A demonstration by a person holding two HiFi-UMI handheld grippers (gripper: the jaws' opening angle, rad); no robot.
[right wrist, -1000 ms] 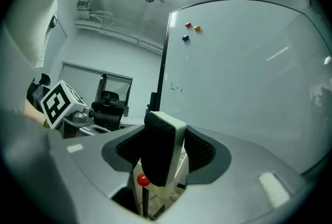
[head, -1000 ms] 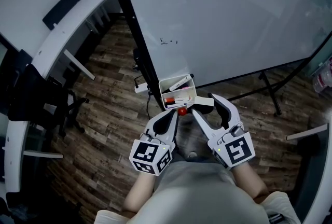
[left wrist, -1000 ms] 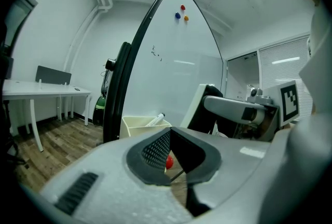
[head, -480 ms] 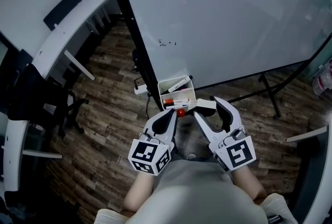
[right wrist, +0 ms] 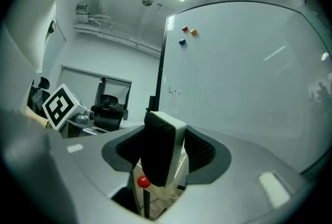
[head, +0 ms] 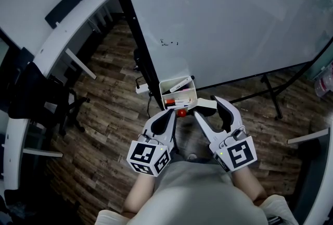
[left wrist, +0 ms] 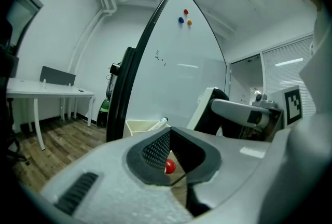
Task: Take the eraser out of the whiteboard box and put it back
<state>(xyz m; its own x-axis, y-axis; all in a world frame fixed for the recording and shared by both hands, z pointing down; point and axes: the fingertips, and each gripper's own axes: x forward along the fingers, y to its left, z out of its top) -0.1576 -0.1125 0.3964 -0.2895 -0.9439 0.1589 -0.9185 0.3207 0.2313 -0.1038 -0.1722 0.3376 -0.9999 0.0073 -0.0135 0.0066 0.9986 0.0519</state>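
The white-backed, dark-felt rectangular eraser (right wrist: 158,148) is clamped edgewise in the right gripper (head: 207,106), just beside the white plastic whiteboard box (head: 190,95) and outside it. Risk: a skewed approach could catch the box rim and twist the eraser loose. The right gripper points level toward the box. The left gripper (head: 170,115), closed and empty, hovers just below the box.

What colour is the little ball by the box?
The ball is red, clearest in the head view.
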